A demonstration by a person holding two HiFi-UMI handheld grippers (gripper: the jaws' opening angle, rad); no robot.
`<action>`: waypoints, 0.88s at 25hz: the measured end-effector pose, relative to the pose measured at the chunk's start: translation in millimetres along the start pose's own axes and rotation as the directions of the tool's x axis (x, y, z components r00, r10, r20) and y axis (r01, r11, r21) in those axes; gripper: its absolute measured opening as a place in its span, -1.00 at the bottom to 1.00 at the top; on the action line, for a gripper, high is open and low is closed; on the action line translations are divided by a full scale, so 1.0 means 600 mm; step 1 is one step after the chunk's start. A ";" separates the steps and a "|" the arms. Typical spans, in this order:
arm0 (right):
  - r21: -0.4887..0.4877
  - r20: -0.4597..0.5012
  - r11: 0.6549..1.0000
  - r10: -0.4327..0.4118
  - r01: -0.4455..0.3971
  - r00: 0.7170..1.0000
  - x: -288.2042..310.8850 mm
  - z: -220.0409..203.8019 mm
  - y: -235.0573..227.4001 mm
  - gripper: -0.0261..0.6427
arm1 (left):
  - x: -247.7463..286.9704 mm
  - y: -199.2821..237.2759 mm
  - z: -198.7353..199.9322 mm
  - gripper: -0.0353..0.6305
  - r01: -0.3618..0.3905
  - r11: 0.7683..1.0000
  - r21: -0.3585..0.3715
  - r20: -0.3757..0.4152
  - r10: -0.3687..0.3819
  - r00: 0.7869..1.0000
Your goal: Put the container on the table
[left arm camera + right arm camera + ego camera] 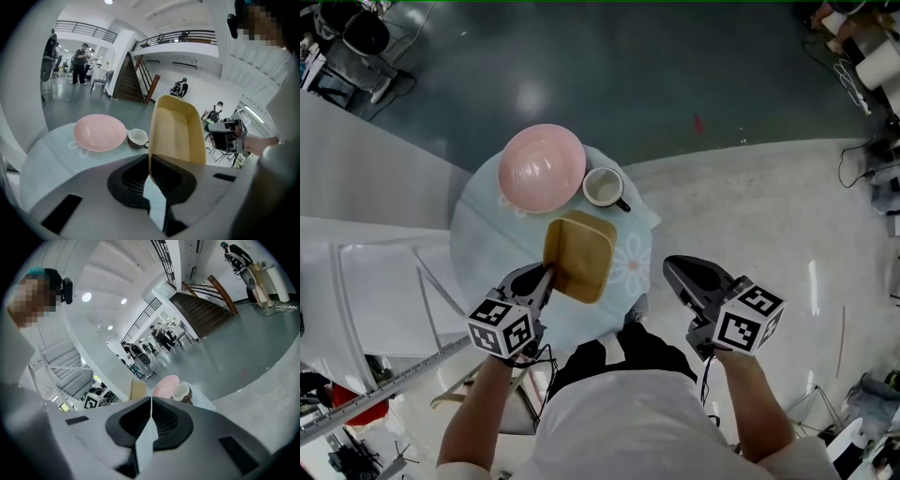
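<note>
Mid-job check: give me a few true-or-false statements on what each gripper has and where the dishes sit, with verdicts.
1. The left gripper is shut on the yellow container's edge. True.
2. The right gripper holds the cup. False: its jaws are together on nothing, off to the side of the table.
3. The pink bowl lies on the table beside the cup. True.
4. The container sits inside the pink bowl. False: it is apart from the bowl, nearer the person.

My count, w/ clock spots on the 1 round table (480, 230): 1 pink bowl (542, 167) at 11, 1 cup (604, 187) at 1, 1 yellow container (579, 253) approx centre. Tongs, 2: my left tongs (546, 274) & right tongs (673, 270).
</note>
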State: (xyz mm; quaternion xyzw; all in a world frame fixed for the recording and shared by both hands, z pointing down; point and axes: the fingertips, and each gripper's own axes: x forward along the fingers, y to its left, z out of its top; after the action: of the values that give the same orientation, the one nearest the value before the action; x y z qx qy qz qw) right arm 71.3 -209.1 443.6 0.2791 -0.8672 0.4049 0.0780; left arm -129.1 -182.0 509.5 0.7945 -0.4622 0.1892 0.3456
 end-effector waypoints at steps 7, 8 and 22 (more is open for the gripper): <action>0.030 -0.016 0.999 -0.012 0.013 1.000 -0.004 -0.006 -0.036 -0.84 | 0.064 0.004 -0.032 -0.80 0.001 0.998 0.056 -0.105 0.005 0.994; 0.034 -0.017 0.999 -0.015 0.015 1.000 -0.005 -0.008 -0.041 -0.84 | 0.073 0.006 -0.036 -0.80 0.001 0.998 0.063 -0.118 0.006 0.993; 0.101 -0.035 0.993 -0.053 0.056 0.998 -0.011 -0.039 -0.097 -0.84 | 0.174 0.036 -0.098 -0.80 0.033 0.982 0.185 -0.317 0.028 0.948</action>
State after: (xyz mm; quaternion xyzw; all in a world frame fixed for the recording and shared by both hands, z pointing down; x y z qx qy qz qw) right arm 106.2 -219.0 494.9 0.2996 -0.8362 0.4507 0.0888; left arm -94.5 -209.8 622.9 0.7833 -0.3794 0.3569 0.3392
